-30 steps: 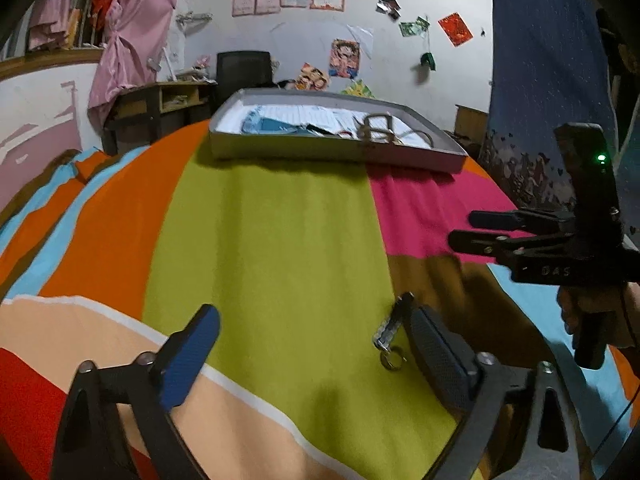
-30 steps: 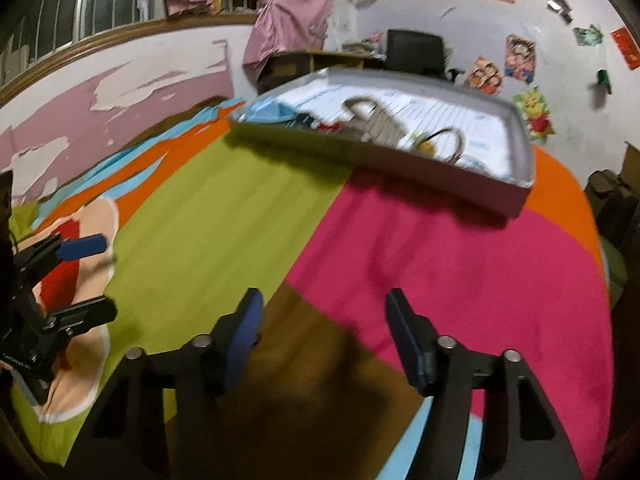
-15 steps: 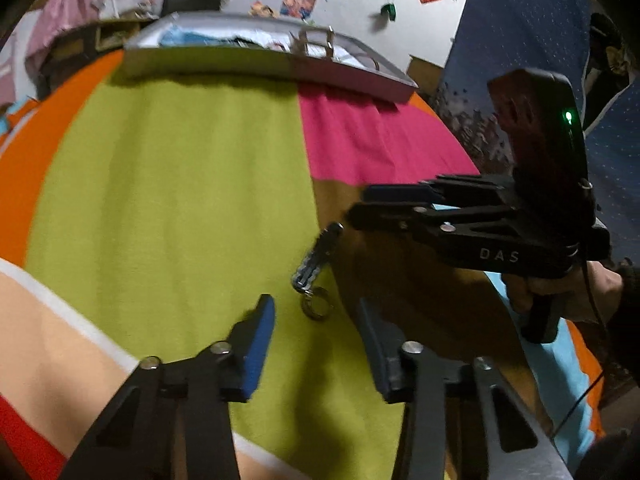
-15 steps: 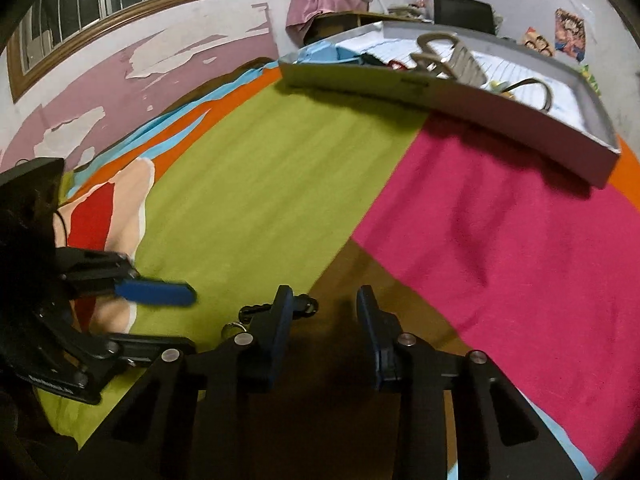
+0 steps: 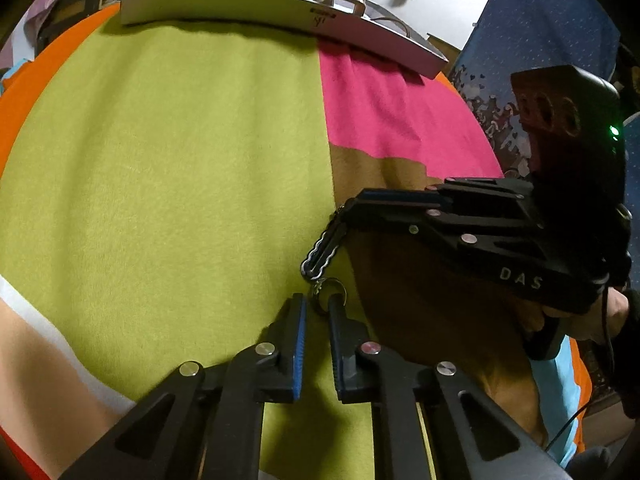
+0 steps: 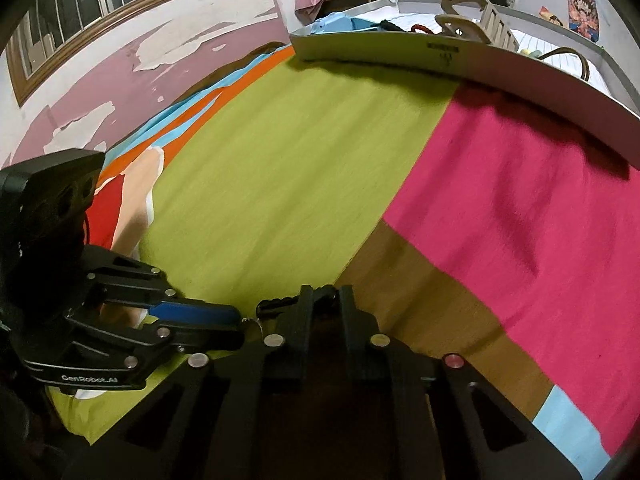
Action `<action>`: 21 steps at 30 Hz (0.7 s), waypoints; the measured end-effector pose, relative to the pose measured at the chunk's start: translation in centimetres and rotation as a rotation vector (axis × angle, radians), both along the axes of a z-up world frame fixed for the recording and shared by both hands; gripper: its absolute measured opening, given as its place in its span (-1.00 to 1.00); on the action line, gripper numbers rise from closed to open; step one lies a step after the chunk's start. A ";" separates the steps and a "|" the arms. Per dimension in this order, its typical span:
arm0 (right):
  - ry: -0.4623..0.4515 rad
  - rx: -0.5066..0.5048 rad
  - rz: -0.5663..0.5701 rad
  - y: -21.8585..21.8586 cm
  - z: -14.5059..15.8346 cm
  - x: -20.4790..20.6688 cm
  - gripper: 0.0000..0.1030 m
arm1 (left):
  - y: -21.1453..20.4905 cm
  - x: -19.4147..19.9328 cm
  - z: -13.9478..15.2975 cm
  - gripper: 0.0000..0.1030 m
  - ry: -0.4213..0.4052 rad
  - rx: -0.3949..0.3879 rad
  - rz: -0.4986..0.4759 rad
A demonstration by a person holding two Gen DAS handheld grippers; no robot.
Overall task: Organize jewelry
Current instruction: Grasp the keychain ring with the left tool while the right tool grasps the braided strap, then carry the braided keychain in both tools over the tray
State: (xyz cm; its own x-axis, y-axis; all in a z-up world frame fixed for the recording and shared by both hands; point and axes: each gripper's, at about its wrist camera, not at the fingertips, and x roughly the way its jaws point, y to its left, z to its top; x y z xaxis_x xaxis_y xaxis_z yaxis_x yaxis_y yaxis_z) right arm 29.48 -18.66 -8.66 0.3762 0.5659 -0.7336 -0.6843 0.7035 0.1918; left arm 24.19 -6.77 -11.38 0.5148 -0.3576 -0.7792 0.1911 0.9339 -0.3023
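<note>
On a bed spread with a colour-block blanket [image 5: 180, 152], two hand-held grippers meet over one small piece of jewelry, a dark braided bracelet [image 5: 322, 254] with a metal ring [image 5: 330, 294] at its near end. The left gripper [image 5: 316, 312] has its blue-padded jaws drawn nearly together around the ring, though whether they are actually pinching it cannot be told from either view. The right gripper [image 6: 326, 300] comes in from the side with its jaws narrowed on the bracelet's far end, apparently clamped there; the contact point itself is hidden behind its black fingers [image 5: 384, 204].

The risk, on this evidence, lies in the ring: thin, smooth metal offers little for flat pads to bite, and it could slide out or twist sideways if the two tools pull in different directions. The woven cord looks limp and would sag or swing once lifted, and a dropped piece could sink into the soft cloth folds. The blanket could also bunch under the pads and get caught up with the ring.

Beyond the tools, the blanket lies in matte panels of lime green, pink, brown and orange, lightly creased. At its far edge sits a shallow grey tray [image 5: 248, 8] with smooth, straight walls, the likely destination; other items are in it, among them a pale ribbed clip [image 6: 476, 16] and a thin looped band [image 6: 572, 58]. Peeling pink paint marks the wall [image 6: 120, 80] behind.
</note>
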 end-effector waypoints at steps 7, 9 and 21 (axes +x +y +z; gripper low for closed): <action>-0.004 0.014 -0.013 -0.5 0.2 -0.4 -0.90 | -0.4 0.7 -0.1 -0.88 0.016 0.011 -0.005; -0.007 0.018 -0.019 -0.7 0.3 -0.4 -0.91 | -0.6 0.8 -0.1 -0.89 0.017 0.014 -0.006; -0.034 0.065 -0.066 -2.0 0.9 -1.4 -0.94 | 1.2 -0.3 0.9 -0.92 -0.016 0.009 0.026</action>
State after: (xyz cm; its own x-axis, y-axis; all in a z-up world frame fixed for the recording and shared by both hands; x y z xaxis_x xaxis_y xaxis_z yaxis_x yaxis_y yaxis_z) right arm 28.11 -20.64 -7.75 0.4380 0.5851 -0.6825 -0.6439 0.7340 0.2160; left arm 23.87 -5.61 -10.44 0.5363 -0.3369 -0.7739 0.1715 0.9413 -0.2909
